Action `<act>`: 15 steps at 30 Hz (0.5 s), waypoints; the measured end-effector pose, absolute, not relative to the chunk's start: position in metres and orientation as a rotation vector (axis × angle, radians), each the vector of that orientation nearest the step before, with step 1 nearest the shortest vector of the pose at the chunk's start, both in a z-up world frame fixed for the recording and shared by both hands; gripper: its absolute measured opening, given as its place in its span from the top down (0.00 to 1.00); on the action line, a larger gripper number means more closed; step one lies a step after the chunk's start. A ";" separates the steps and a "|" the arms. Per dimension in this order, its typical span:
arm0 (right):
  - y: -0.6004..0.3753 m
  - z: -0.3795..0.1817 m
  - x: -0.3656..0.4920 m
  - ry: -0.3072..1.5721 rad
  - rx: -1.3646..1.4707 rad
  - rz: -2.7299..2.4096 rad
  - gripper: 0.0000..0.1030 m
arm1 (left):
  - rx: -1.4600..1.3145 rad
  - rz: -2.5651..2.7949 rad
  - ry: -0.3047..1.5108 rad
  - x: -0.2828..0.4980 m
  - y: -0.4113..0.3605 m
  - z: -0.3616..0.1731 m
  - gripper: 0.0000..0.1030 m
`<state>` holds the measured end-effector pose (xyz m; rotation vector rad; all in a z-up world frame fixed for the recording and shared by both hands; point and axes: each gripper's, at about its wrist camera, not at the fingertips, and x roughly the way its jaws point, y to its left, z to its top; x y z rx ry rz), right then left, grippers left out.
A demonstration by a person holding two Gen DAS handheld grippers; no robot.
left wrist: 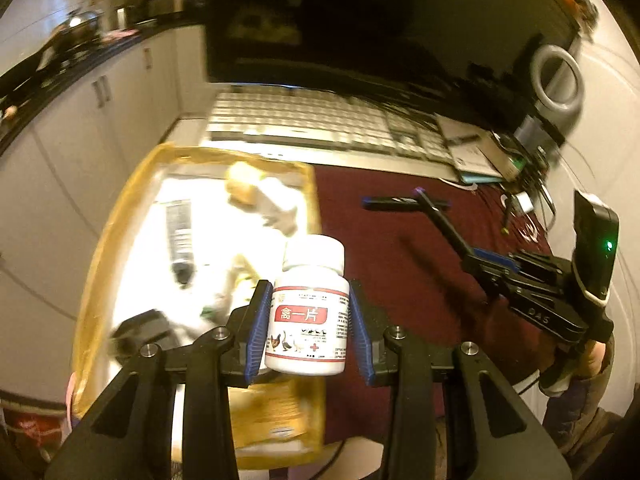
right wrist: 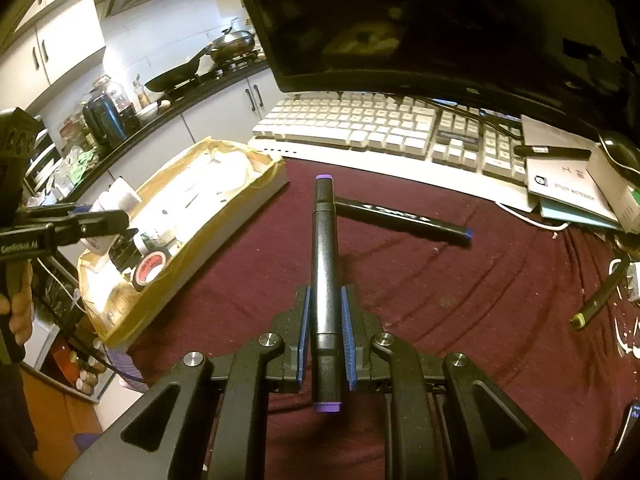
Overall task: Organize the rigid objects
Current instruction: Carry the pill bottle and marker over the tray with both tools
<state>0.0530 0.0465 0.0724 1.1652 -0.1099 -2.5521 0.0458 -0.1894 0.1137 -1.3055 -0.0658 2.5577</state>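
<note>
**Two hand-held grippers, both loaded, over a maroon bench**

Two tools work above a bench [right wrist: 460, 300] draped in maroon cloth, kitchen cabinets [left wrist: 72, 128] off to the left. At the bench's left edge sits a yellow-lined box [right wrist: 192, 236] of clutter. The left hand-held gripper [left wrist: 308, 320] pinches a white pill bottle [left wrist: 310, 308] upright just above the box's right wall. The right hand-held gripper [right wrist: 325, 328] clamps a purple-capped marker [right wrist: 325, 276] above bare cloth; a blue-capped marker [right wrist: 404, 216] lies beyond, before the keyboard [right wrist: 380, 128].
</note>
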 end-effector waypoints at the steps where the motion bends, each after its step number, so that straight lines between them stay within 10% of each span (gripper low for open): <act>1: 0.044 0.074 0.051 -0.109 1.162 -2.545 0.87 | -1.308 2.566 -0.077 0.047 -0.193 0.114 0.66; 15: -0.050 0.105 0.031 -0.003 1.068 -2.359 0.87 | -1.400 2.656 -0.237 0.032 -0.257 0.109 0.66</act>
